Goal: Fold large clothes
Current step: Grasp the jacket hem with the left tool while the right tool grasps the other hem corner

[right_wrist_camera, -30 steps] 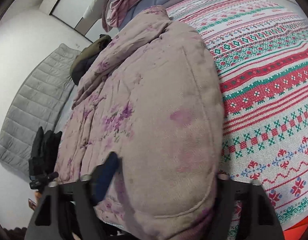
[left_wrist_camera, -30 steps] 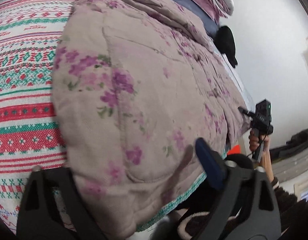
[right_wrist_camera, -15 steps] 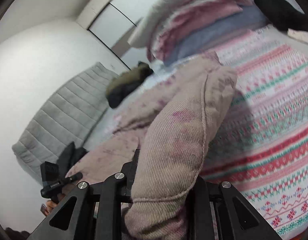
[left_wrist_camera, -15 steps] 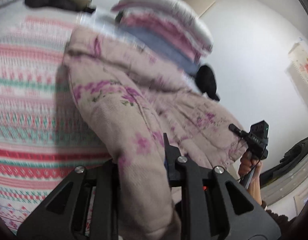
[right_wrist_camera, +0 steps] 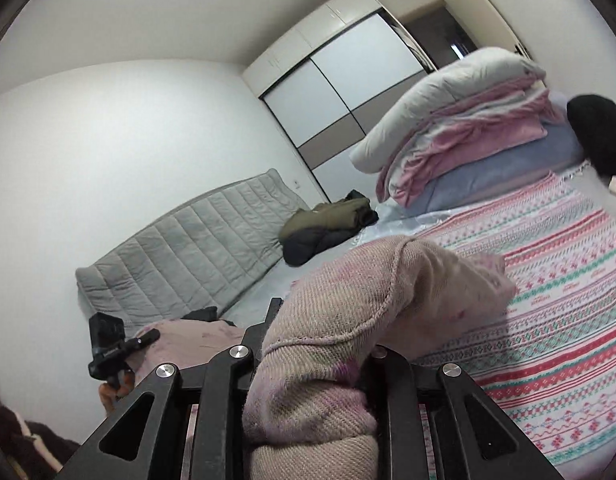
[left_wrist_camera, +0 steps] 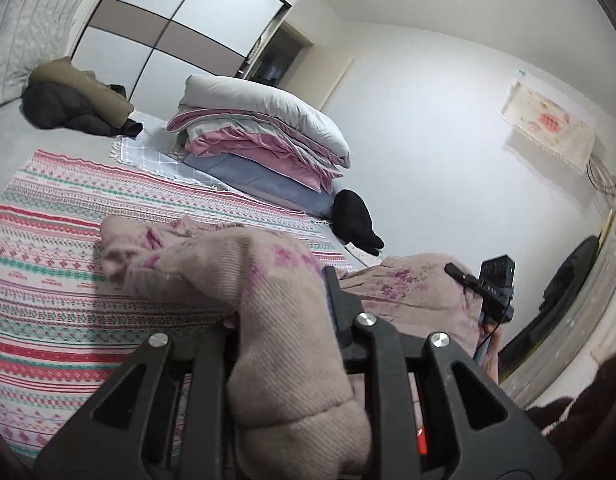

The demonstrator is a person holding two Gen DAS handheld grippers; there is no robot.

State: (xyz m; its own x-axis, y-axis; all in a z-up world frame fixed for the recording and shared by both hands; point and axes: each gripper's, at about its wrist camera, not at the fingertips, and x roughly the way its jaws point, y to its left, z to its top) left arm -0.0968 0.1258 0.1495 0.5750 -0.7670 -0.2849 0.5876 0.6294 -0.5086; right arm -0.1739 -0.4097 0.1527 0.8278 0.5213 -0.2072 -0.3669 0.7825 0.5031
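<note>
A large padded pinkish-beige garment with purple flowers (left_wrist_camera: 267, 280) lies on a bed with a red, green and white patterned cover (left_wrist_camera: 59, 240). My left gripper (left_wrist_camera: 285, 320) is shut on a thick fold of its edge and holds it lifted above the bed. My right gripper (right_wrist_camera: 320, 344) is shut on another thick fold of the same garment (right_wrist_camera: 368, 292). Each gripper shows in the other's view, the right one (left_wrist_camera: 492, 292) and the left one (right_wrist_camera: 107, 344), with the garment sagging between them.
A stack of folded white, pink and blue quilts (left_wrist_camera: 267, 140) stands at the far side of the bed. A dark and olive jacket (left_wrist_camera: 75, 100) lies by the grey quilted headboard (right_wrist_camera: 187, 252). A black item (left_wrist_camera: 356, 220) lies by the wall. A sliding wardrobe (left_wrist_camera: 167, 40) stands behind.
Both grippers went from open around the garment's edge to shut on it, then lifted it and tilted up, so the room now shows beyond the bed.
</note>
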